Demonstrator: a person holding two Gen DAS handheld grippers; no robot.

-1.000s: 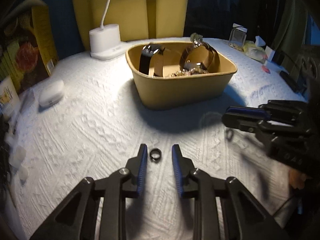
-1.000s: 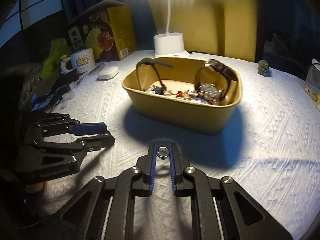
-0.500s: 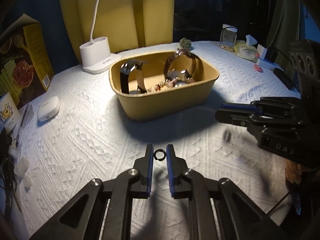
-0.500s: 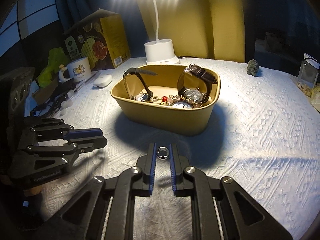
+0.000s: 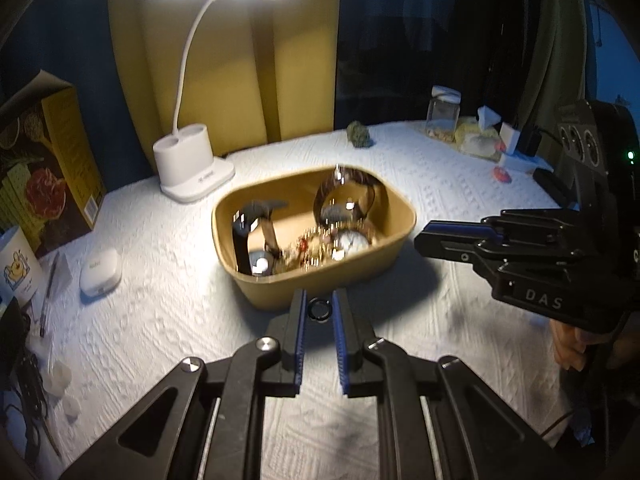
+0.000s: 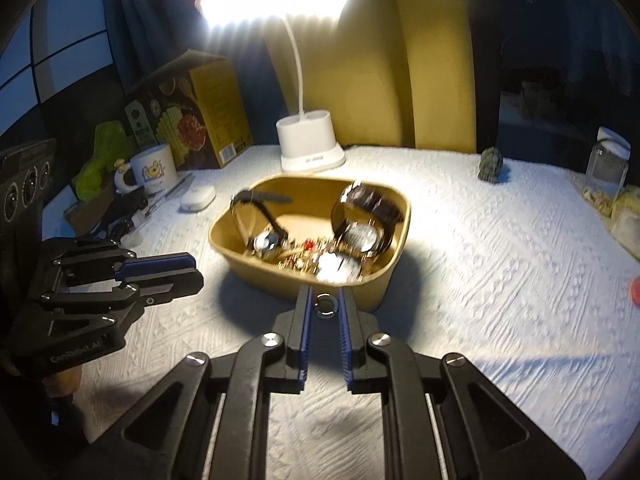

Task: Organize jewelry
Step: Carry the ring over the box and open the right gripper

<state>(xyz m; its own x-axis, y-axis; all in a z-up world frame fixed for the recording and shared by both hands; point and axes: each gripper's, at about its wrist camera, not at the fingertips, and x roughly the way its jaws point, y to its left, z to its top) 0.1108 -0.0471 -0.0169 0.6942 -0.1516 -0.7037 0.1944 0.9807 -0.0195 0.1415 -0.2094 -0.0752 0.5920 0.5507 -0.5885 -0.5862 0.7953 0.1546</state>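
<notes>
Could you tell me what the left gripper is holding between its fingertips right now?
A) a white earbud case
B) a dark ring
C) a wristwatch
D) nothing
B: the left gripper is shut on a dark ring, just in front of the tan tray.

"DAS" on right gripper [image 5: 436, 240] body – other print too blurred.

Left tool [image 5: 319, 310] clamped, right tool [image 6: 325, 306] clamped, both angled downward

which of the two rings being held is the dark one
The ring pinched in the left hand-held gripper is dark, near black. The ring in the right hand-held gripper is shiny silver.
</notes>
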